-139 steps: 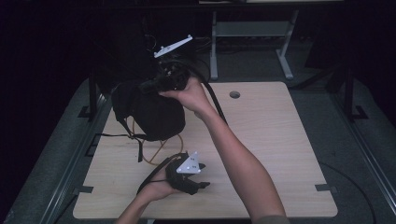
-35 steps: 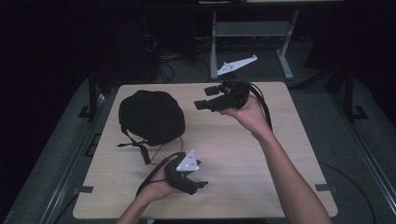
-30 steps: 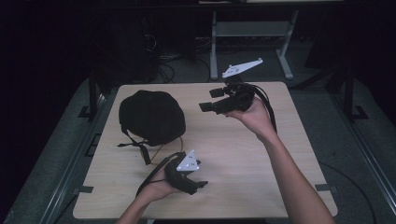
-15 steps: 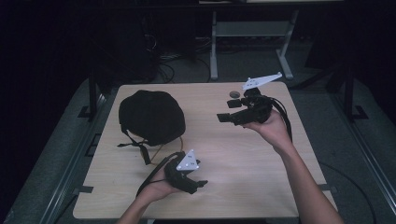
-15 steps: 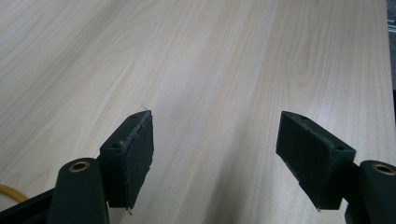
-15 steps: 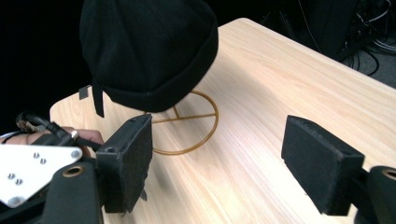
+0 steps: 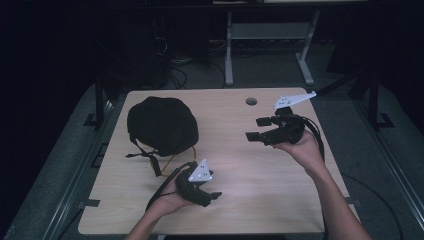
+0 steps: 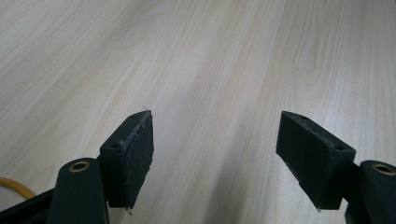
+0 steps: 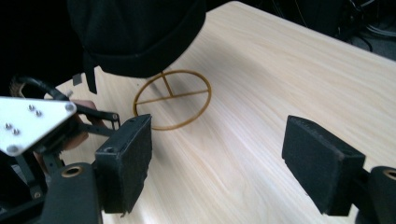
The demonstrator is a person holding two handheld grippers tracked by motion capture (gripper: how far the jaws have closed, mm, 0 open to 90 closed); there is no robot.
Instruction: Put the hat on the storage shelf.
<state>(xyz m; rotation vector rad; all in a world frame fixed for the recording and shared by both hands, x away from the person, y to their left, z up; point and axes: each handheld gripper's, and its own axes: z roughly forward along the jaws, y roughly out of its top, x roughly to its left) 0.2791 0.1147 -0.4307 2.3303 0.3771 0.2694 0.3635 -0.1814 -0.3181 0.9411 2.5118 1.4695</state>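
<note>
A black cap [image 7: 160,124] lies on the left half of the wooden table [image 7: 260,200], over a yellow wire ring [image 7: 172,159]. From the right gripper view the cap [image 9: 135,32] is at the top, with the ring [image 9: 172,99] and its cross-bar showing below it. My right gripper [image 7: 254,129] is held above the table's right side, open and empty, pointing left toward the cap. My left gripper [image 7: 212,196] rests low near the front edge, open. Bare wood lies between its pads [image 8: 135,158]. The right gripper view also shows the left gripper's grey plate [image 9: 28,121].
A round cable hole [image 7: 251,101] sits near the table's far edge. The cap's black straps [image 7: 149,159] trail toward the front. Metal frame legs [image 7: 229,50] and floor cables stand behind the table.
My right gripper has left the cap and swung to the right side of the table, coming nearer the person. The cap stays on the table. The left gripper has not moved.
</note>
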